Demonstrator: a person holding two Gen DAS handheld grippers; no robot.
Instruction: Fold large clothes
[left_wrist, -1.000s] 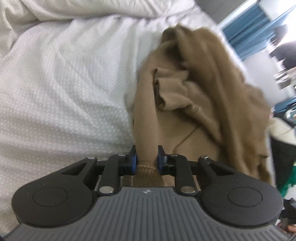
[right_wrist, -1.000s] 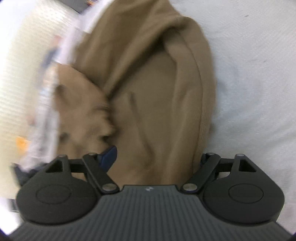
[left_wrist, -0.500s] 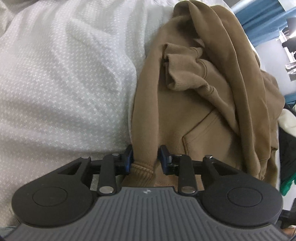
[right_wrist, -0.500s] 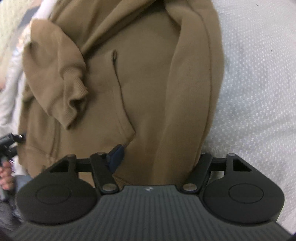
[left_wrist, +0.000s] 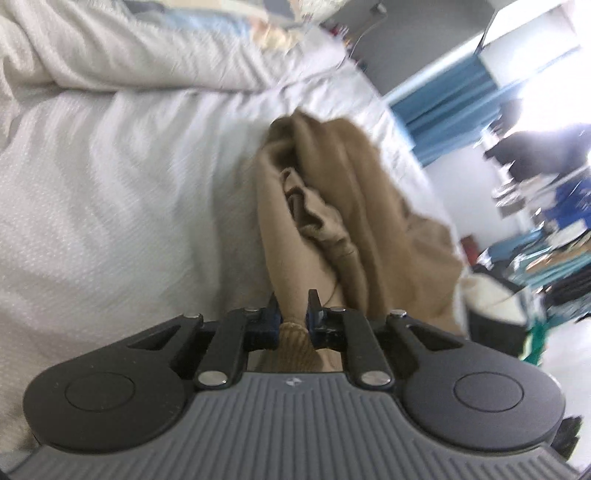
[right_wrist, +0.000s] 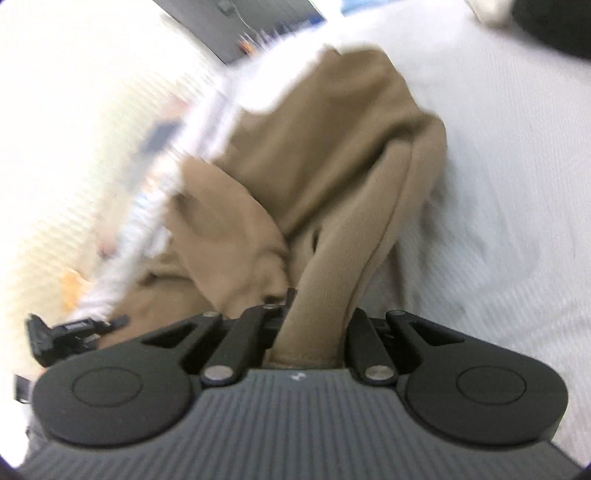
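A brown hoodie (left_wrist: 351, 206) lies bunched lengthwise on the white bed sheet (left_wrist: 110, 203). My left gripper (left_wrist: 293, 306) has its jaws closing on the hoodie's ribbed hem, and the blue pads press the fabric from both sides. In the right wrist view the hoodie (right_wrist: 332, 147) rises as a taut fold into my right gripper (right_wrist: 321, 306). Its jaws are closing tight on the hem edge, and the fabric hides the right finger. A loose sleeve cuff (left_wrist: 317, 221) rests on top of the pile. Both views are blurred by motion.
A crumpled white duvet (left_wrist: 129, 55) lies at the far side of the bed. Off the bed's right edge are a blue curtain (left_wrist: 443, 92), a dark basket (left_wrist: 491, 314) and cluttered shelves. A black device (right_wrist: 59, 332) shows at the right wrist view's left edge.
The right gripper went from wide open to shut on the hoodie's hem. The left jaws narrowed on the ribbed hem. Both grippers rose, pulling the hem up off the sheet.
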